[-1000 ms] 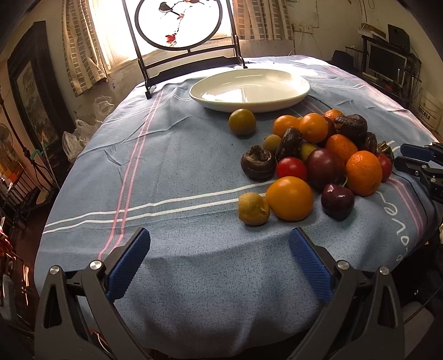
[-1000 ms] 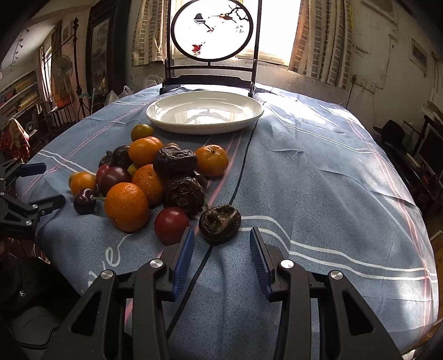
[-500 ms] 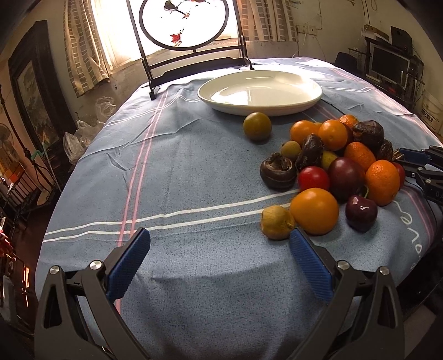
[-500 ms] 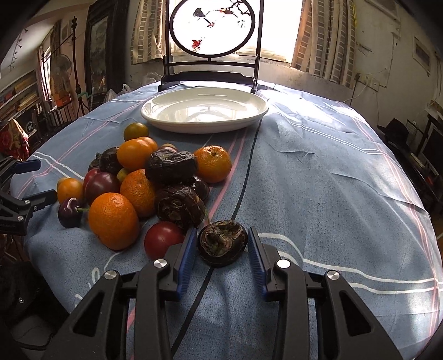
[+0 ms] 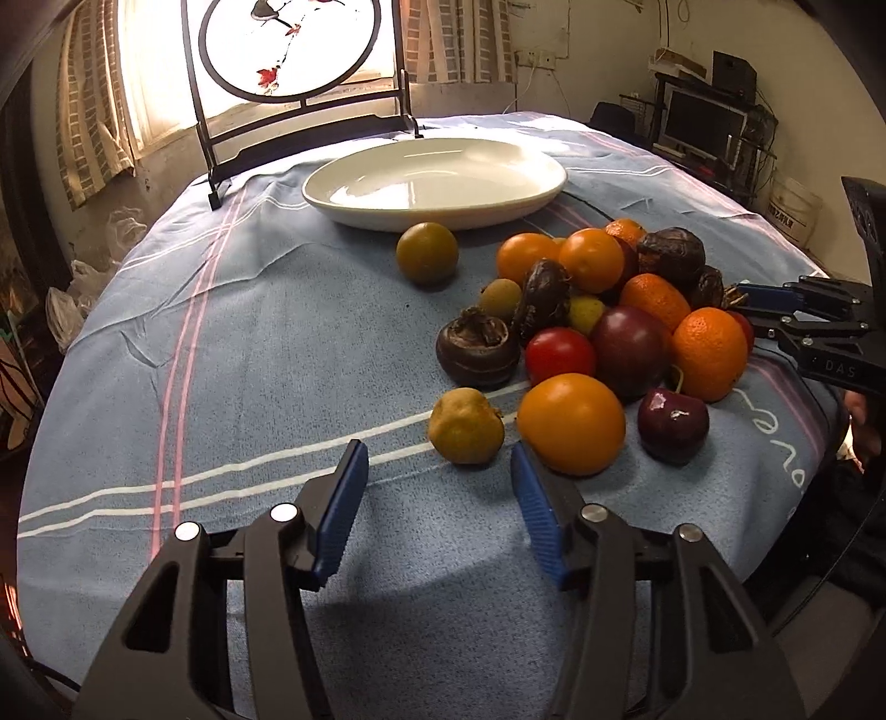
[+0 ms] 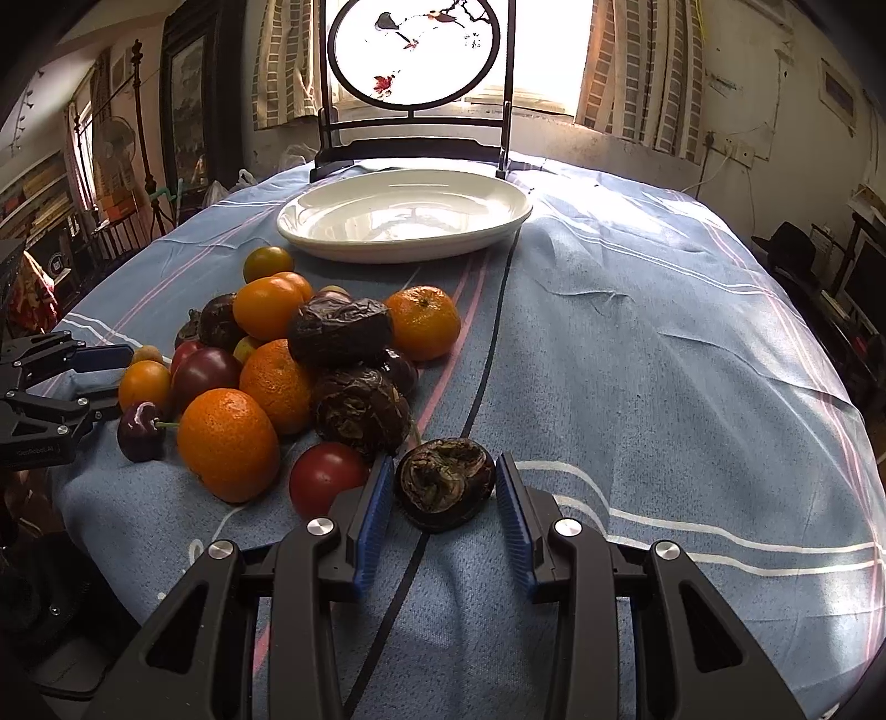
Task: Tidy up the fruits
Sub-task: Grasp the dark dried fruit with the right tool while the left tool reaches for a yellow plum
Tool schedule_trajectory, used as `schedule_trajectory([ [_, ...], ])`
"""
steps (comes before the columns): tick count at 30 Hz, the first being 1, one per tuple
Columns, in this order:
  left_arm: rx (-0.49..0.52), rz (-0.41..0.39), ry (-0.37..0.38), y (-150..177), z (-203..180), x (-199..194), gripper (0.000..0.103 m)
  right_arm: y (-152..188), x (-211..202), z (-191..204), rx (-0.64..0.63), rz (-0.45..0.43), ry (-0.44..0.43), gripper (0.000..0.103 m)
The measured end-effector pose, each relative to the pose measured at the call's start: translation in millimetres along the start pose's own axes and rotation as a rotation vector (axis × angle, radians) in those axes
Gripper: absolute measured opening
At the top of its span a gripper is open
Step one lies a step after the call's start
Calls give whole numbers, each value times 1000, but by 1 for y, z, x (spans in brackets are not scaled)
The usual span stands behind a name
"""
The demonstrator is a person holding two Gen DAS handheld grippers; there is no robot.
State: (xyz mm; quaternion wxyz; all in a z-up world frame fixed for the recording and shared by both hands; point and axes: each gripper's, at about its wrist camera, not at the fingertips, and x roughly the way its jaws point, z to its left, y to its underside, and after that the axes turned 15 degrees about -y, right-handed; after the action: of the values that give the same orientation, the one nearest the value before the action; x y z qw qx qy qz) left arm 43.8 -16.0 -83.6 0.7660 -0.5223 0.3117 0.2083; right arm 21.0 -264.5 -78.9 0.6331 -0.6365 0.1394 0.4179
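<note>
A pile of fruit (image 5: 631, 338) lies on the blue cloth: oranges, red and purple ones, dark wrinkled ones. A white plate (image 5: 443, 221) stands empty behind it. My left gripper (image 5: 437, 462) is closing; a small yellow-brown fruit (image 5: 465, 425) sits just ahead of its blue tips, with gaps on both sides. An orange (image 5: 570, 423) touches the right tip. My right gripper (image 6: 444, 479) is shut on a dark wrinkled fruit (image 6: 446, 484) that rests on the cloth at the pile's near edge, beside a red fruit (image 6: 324, 476). The plate (image 6: 404, 252) is seen here too.
A round painted screen on a dark stand (image 5: 288, 50) rises behind the plate. A lone greenish-yellow fruit (image 5: 427, 252) lies near the plate. The table edge curves close below both grippers. Shelves and a monitor (image 5: 698, 119) stand at the far right.
My left gripper's jaws have narrowed from wide apart and now frame the yellow-brown fruit. My right gripper moved forward so the dark wrinkled fruit sits between its pads.
</note>
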Motion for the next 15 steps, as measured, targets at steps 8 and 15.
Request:
schedule_trajectory([
  [8, 33, -34, 57, -6, -7, 6, 29, 1, 0, -1, 9, 0, -4, 38],
  [15, 54, -65, 33, -7, -12, 6, 28, 4, -1, 1, 8, -1, -12, 38],
])
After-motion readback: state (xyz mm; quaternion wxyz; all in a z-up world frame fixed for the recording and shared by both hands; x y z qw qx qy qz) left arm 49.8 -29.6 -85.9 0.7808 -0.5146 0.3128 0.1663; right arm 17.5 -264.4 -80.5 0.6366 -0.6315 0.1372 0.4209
